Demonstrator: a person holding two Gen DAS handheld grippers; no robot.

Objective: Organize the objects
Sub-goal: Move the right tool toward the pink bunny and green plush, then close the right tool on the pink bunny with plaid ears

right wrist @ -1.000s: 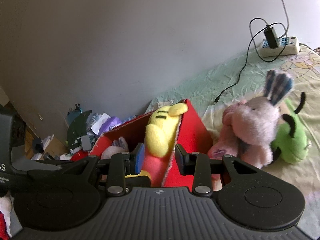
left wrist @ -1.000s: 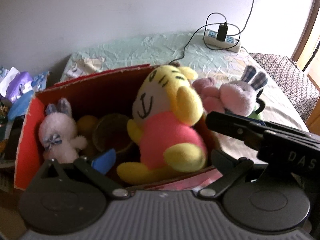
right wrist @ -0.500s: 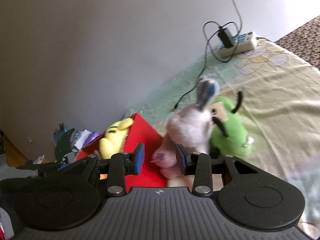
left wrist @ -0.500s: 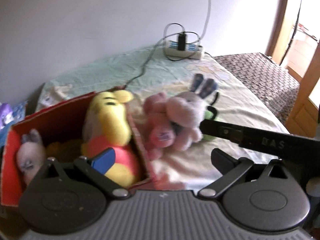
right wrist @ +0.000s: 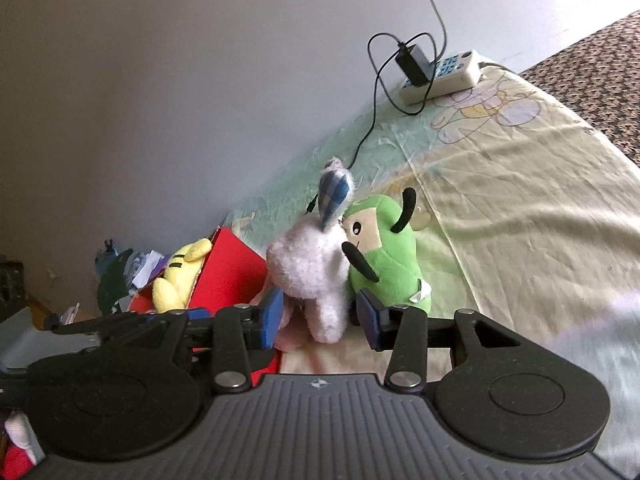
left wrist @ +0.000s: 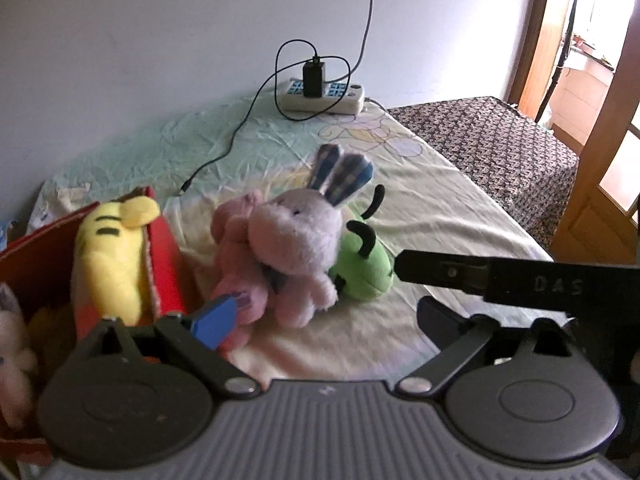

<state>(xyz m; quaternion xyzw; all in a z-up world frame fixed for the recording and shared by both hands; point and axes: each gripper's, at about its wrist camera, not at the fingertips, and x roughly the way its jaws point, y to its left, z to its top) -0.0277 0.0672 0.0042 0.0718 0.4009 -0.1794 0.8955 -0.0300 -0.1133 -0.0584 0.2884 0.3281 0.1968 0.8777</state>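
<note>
- Far left, the red cardboard box [left wrist: 164,256] stands on the bed with the yellow tiger plush with a pink shirt [left wrist: 108,256] leaning inside against its right wall; a small white bunny plush [left wrist: 12,360] sits at the box's left end.
- My left claw [left wrist: 320,312] is released and wide, though its jaws have just been closing a little; nothing is between the pads, and the blue pad sits in front of the pink plush toy [left wrist: 236,264] without pressing it, as far as I can tell.
- Just beside the box, the pink toy, the pale lilac rabbit plush with checked blue ears [left wrist: 298,244] and the green plush with black antennae [right wrist: 386,256] huddle touching one another.
- My right claw [right wrist: 320,320] has just been opening; the rabbit's leg stands between the pads, unpinched.
- I judge these toys light, soft and squashy, unlikely to slip; the rabbit's round body looks a surer hold than a leg or ear.
- To the right, the pale yellow bedsheet [right wrist: 520,208] lies open, giving room to swing; the white power strip [left wrist: 324,96] and its black cable [left wrist: 236,136] are well apart at the wall.
</note>
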